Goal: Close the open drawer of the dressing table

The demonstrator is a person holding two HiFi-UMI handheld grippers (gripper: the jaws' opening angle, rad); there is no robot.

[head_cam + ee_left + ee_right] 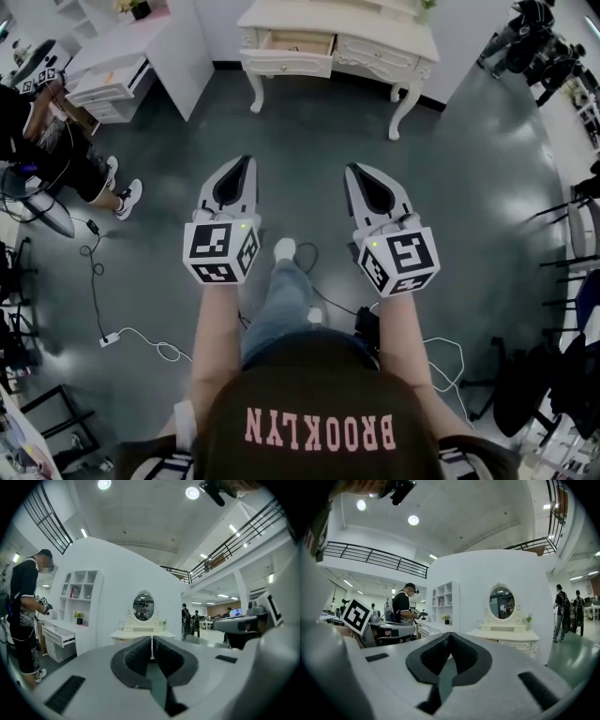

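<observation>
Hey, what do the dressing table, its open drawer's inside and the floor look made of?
Dressing table: probably painted wood, cream-white satin, with carved trim and curved legs. Open drawer inside: tan, looks like unpainted wood or board. Floor: dark grey, glossy, maybe coated concrete; it mirrors light patches.

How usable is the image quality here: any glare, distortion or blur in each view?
Head view: even light, sharp, soft sheen on the floor; the dressing table with its open drawer sits small at the top edge. Left gripper view: strong fisheye, black corners, bowed railings, blown-out ceiling lamps. Right gripper view: same fisheye and vignette, one lamp glaring, mirror clear.
</observation>
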